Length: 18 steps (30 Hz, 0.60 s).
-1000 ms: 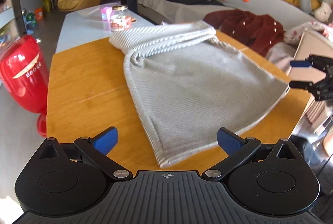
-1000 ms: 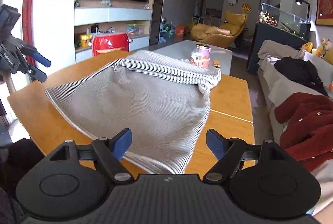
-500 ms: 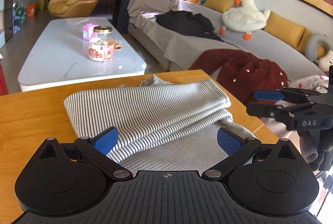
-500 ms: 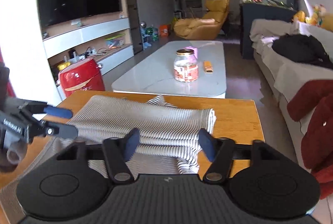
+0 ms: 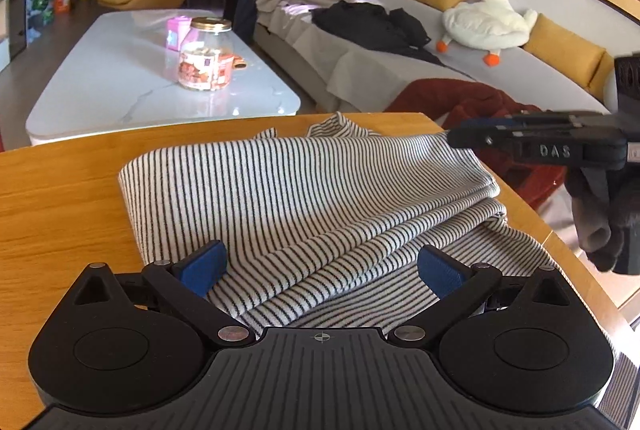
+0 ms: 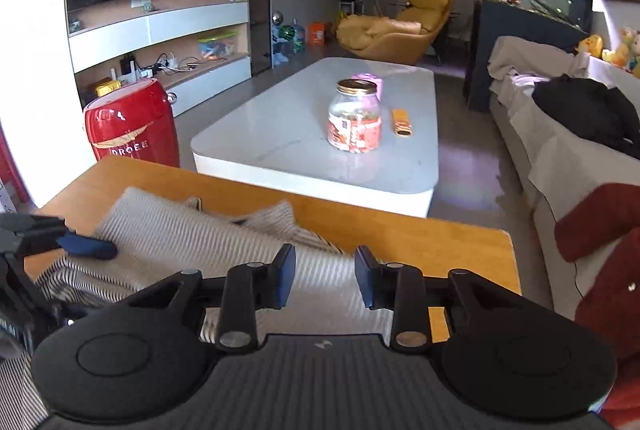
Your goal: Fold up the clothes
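Note:
A grey-and-white striped garment (image 5: 304, 198) lies partly folded on the wooden table (image 5: 60, 198), its top layers bunched toward the far edge. My left gripper (image 5: 320, 266) is wide open, low over the garment's near folds, with nothing between its blue pads. My right gripper (image 6: 324, 280) is part-way closed, still with a gap, low over the garment (image 6: 192, 242) at its right side. The right gripper also shows side-on in the left wrist view (image 5: 520, 138), at the garment's far right corner. The left gripper's fingers (image 6: 86, 246) show at the left of the right wrist view.
A white coffee table (image 5: 120, 78) with a glass jar (image 5: 206, 54) stands beyond the wooden table. A grey sofa (image 5: 400, 62) holds a red coat (image 5: 472, 102), a black garment and a plush duck. A red mini fridge (image 6: 130, 126) stands at the left.
Both grippers have moved forward and down onto the garment's folded far end. The right gripper's jaws have narrowed. The left jaws stay wide open.

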Available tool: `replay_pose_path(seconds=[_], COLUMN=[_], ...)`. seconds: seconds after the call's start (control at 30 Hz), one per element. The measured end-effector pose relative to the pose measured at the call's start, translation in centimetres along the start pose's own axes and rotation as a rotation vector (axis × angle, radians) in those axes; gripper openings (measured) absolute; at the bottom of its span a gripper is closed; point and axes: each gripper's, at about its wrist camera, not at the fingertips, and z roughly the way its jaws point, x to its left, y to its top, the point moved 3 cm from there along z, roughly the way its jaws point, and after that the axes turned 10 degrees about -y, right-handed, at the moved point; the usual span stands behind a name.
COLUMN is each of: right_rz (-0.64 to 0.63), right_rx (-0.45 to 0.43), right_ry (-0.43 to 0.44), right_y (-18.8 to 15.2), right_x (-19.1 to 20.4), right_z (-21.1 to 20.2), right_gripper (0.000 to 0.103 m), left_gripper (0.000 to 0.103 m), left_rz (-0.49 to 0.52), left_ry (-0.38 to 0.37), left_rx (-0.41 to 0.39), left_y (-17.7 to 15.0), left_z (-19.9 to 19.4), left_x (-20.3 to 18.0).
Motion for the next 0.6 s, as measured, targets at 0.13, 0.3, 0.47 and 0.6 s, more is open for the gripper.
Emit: replay_pose_path(seconds=[0.13, 0.3, 0.47, 0.6], right_rz=[0.04, 0.022, 0.016, 0.033], right_rx=[0.075, 0.171, 0.123, 0.021], right_ry=[0.045, 0.056, 0.072, 0.137], right_y=[2.8, 2.3, 2.1, 3.0], right_x=[1.7, 3.3, 3.8, 3.1], right_z=[5.9, 10.4, 7.9, 0.9], right_gripper=[0.044, 0.029, 0.006, 0.006], left_gripper=[0.103, 0.103, 0.103, 0.103], left_rz=[-0.001, -0.017, -0.006, -0.028], left_ry=[0.01, 0.09, 0.179, 0.186], left_rx=[0.008, 0.01, 0.017, -0.018], left_y=[0.3, 1.0, 1.3, 1.5], left_z=[-0.4, -2.7, -4.1, -6.0], left_x=[-0.3, -0.1, 0.6, 0.8])
